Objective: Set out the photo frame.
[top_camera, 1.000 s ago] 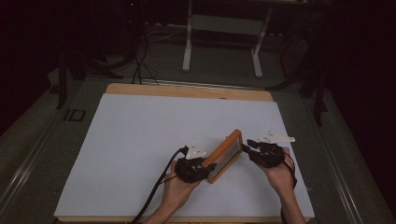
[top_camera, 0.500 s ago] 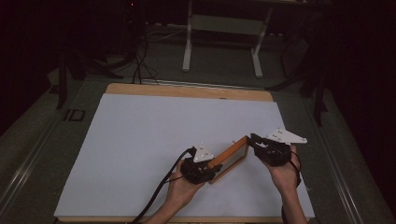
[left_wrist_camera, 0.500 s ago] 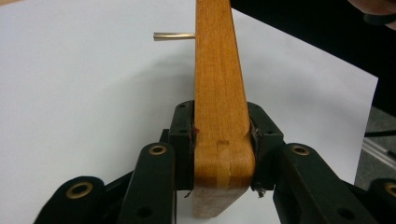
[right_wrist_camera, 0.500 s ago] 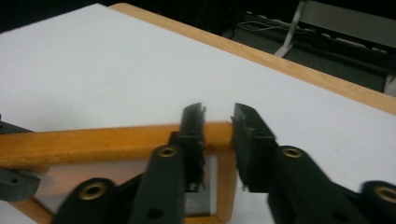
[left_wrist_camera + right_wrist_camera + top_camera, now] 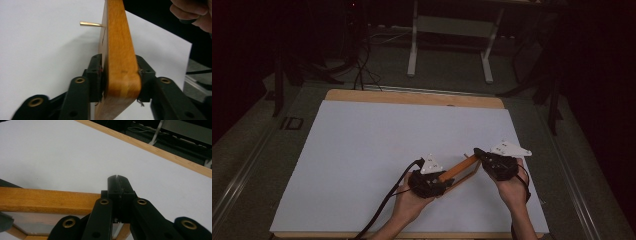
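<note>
Clamping wooden frame (image 5: 120, 62), left gripper (image 5: 120, 75) close up

Black two-jaw tools (image 5: 439, 179) (image 5: 479, 154), brass rivets, grey three-cornered plates, trailing black cables

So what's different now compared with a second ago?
The wooden frame, lying flat a second ago, now stands tipped up on its edge. The right gripper has just been closing and now looks shut at the frame's far end. The left gripper has just opened a little yet keeps its clamp on the frame. Both hands stayed roughly put.
</note>
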